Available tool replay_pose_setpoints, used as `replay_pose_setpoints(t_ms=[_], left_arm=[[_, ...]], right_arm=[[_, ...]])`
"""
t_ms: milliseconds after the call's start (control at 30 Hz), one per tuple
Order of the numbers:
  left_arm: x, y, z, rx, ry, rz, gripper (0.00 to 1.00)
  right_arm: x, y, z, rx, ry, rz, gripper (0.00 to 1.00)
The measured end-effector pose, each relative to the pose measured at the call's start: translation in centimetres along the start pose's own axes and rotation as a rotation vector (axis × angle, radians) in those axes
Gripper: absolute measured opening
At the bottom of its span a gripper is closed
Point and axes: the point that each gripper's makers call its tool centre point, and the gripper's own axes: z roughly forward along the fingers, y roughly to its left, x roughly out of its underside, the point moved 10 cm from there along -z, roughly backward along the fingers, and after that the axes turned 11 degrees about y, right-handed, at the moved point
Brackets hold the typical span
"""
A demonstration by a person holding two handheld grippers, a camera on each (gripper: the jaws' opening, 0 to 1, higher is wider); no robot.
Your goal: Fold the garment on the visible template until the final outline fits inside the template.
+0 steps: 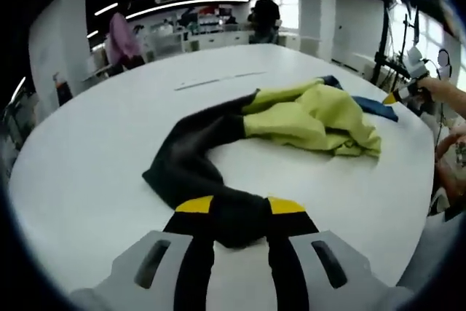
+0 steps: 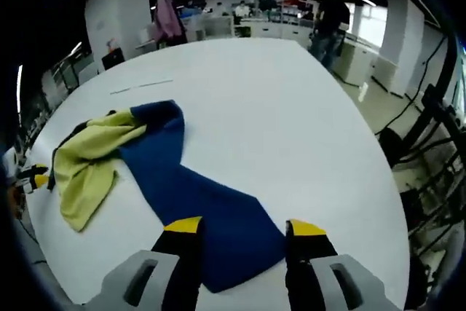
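Garment (image 1: pixel 291 118) lying crumpled; I'm pinching its black end in left gripper (image 1: pixel 240 213), right gripper (image 2: pixel 242 227) seemingly straddling blue end, spreading next.

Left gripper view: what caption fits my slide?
Hand-held gripper pinching the garment's black sleeve on a white table.

Garment (image 2: pixel 191 193): blue section at lower centre, yellow-green section at left, lay on white table (image 2: pixel 291 121). Right gripper (image 2: pixel 242 228): jaws straddled the blue end.
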Motion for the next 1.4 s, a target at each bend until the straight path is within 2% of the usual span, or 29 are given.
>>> replay_pose_setpoints(t_ms=[133, 267, 500, 633, 800, 1033, 1133, 1267, 1400], left_arm=[[0.2, 1.1, -0.6, -0.029, -0.011, -0.034, 0.28], [0.8, 2.1, -0.5, -0.064, 0.002, -0.057, 0.3], [0.6, 3.2, 0.5, -0.057, 0.027, -0.048, 0.31], [0.4, 3.8, 1.1, -0.05, 0.048, -0.049, 0.28], [0.6, 4.4, 2.0, -0.034, 0.059, -0.074, 0.23], [0.6, 4.7, 3.2, -0.027, 0.084, -0.068, 0.19], [0.5, 4.6, 3.3, -0.013, 0.081, -0.08, 0.15], [0.4, 4.7, 3.4, -0.015, 0.085, -0.086, 0.14], [0.5, 5.2, 3.4, -0.027, 0.084, -0.12, 0.06]], right_arm=[[0.6, 0.1, -0.2, 0.015, 0.012, 0.016, 0.44], [1.3, 0.0, -0.1, 0.021, 0.024, 0.029, 0.44], [2.4, -0.1, -0.1, 0.035, 0.045, 0.047, 0.43], [3.0, 0.1, -0.2, 0.034, 0.057, 0.063, 0.41], [3.0, 0.2, -0.3, 0.049, 0.045, 0.082, 0.38], [3.1, 0.4, -0.1, 0.07, 0.03, 0.082, 0.33], [3.1, 0.5, -0.1, 0.07, 0.028, 0.083, 0.28], [3.1, 0.4, -0.1, 0.074, 0.027, 0.094, 0.22], [3.1, 0.3, -0.1, 0.08, 0.026, 0.105, 0.14]])
